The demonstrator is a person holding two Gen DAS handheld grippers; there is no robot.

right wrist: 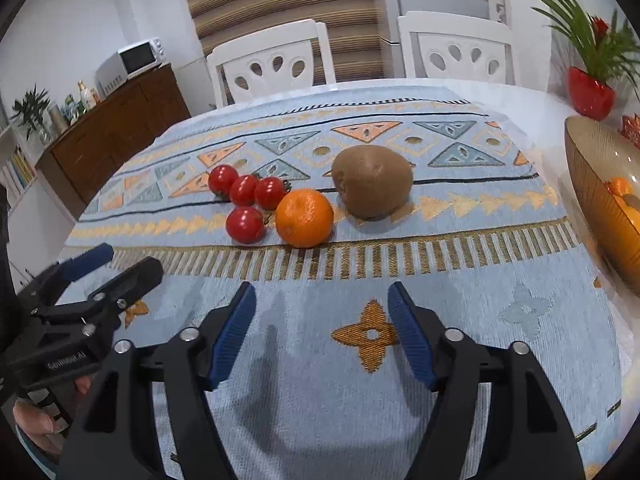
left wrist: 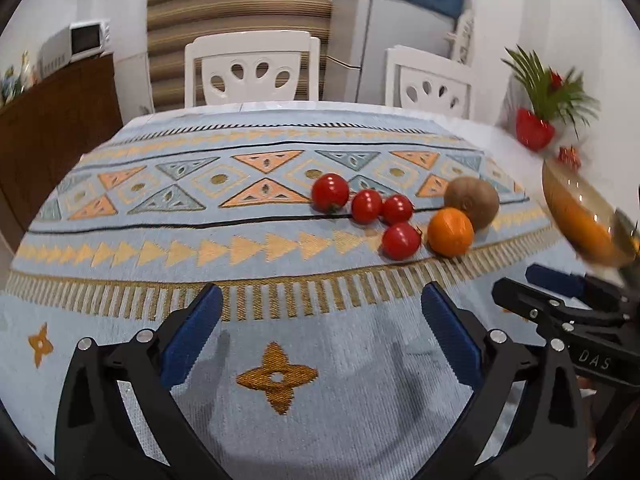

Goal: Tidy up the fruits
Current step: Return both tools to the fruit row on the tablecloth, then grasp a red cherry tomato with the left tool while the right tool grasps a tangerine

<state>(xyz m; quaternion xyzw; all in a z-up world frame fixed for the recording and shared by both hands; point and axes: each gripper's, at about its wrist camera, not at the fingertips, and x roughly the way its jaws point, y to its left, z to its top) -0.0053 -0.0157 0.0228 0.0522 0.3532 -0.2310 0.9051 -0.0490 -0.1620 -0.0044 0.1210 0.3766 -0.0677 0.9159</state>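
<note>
Both grippers hover low over the near part of the worktop's pale blue woven cloth with gold and orange patterns. The left gripper has its blue-padded jaws spread wide, grasping nothing; the right gripper is likewise released and empty. Beyond them, near the middle of the cloth, lie 4 small red tomatoes in a tight cluster. Just right of these rests a round orange mandarin, and a brown fuzzy kiwi lies just beyond it to the right. At the right edge stands an amber ribbed glass bowl with orange fruit inside.
</note>
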